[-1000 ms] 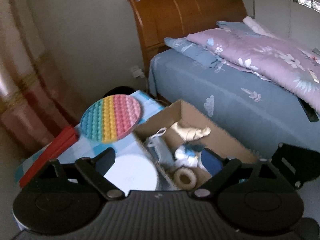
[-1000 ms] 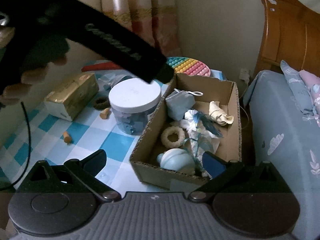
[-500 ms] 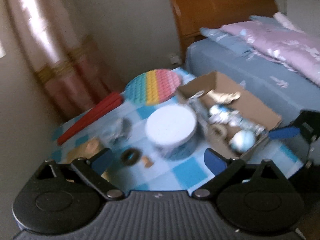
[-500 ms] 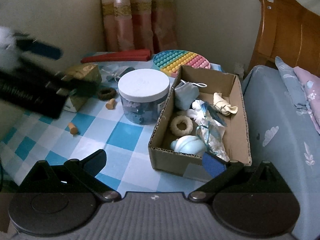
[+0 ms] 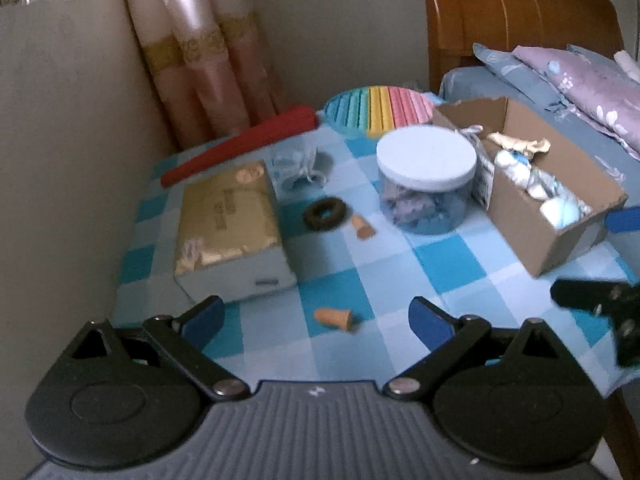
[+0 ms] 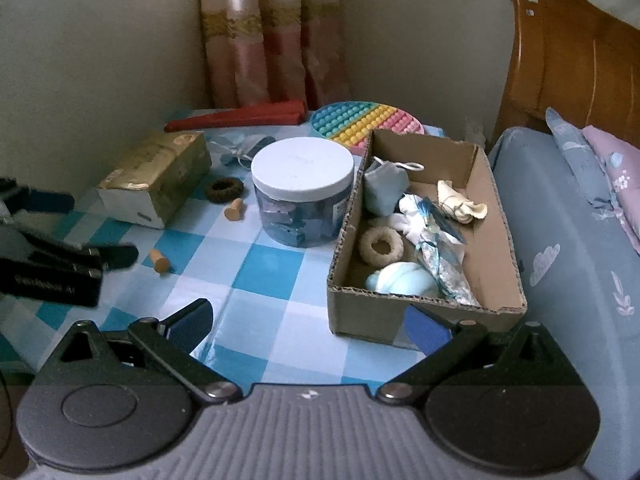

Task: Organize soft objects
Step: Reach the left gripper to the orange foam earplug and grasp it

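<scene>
Two grippers hang over the checked tablecloth (image 6: 260, 276), both with jaws spread wide and holding nothing: the left gripper (image 5: 316, 322) above the near left part of the table, the right gripper (image 6: 306, 322) at the near edge just in front of the cardboard box (image 6: 492, 216). Nearest the left one lies a small tan cone-shaped piece (image 5: 334, 318), and a second one (image 5: 362, 227) sits farther in, just beside a dark ring (image 5: 325, 212). In the box lie a pale blue ball (image 6: 400, 278), a beige ring (image 6: 381, 245), a grey-blue pouch (image 6: 384, 190) and crumpled cloths. Left of the box stands a white-lidded jar (image 6: 303, 188); a gold tissue box (image 5: 228, 228) lies by the wall. Farthest back are a rainbow pop mat (image 6: 356, 122) and a red folded thing (image 6: 240, 119).
</scene>
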Available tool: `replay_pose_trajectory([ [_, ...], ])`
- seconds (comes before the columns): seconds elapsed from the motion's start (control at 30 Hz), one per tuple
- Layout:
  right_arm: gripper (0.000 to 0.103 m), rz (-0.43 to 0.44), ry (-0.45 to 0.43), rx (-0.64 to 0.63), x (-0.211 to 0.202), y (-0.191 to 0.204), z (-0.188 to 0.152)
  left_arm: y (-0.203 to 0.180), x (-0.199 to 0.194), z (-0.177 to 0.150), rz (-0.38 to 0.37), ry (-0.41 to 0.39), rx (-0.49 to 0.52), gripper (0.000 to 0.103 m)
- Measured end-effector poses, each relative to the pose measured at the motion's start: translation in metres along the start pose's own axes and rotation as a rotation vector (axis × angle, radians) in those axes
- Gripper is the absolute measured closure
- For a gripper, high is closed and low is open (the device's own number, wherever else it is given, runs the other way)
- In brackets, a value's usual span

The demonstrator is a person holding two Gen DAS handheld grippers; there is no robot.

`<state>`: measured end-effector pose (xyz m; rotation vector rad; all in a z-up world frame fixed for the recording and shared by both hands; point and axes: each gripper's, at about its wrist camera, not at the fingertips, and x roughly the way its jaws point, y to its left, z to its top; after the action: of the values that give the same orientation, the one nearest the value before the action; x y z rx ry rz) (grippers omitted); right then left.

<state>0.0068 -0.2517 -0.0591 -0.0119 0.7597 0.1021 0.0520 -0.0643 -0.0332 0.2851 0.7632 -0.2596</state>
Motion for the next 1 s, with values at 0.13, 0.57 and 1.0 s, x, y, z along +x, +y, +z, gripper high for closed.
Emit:
replay_pose_trajectory([
  [0.13,0.000,0.020,-0.023,-0.035,0.000,0.006,0.000,0.005,0.011,-0.013,-0.020,0.021,-0.013,0.005],
  [0.57,0.000,0.087,-0.037,-0.171,0.013,0.033,0.005,0.017,0.045,-0.021,-0.104,0.039,-0.052,0.030],
  [1.0,0.000,0.128,0.002,-0.143,0.029,0.037,0.008,0.020,0.065,-0.020,-0.165,0.050,-0.068,0.047],
])
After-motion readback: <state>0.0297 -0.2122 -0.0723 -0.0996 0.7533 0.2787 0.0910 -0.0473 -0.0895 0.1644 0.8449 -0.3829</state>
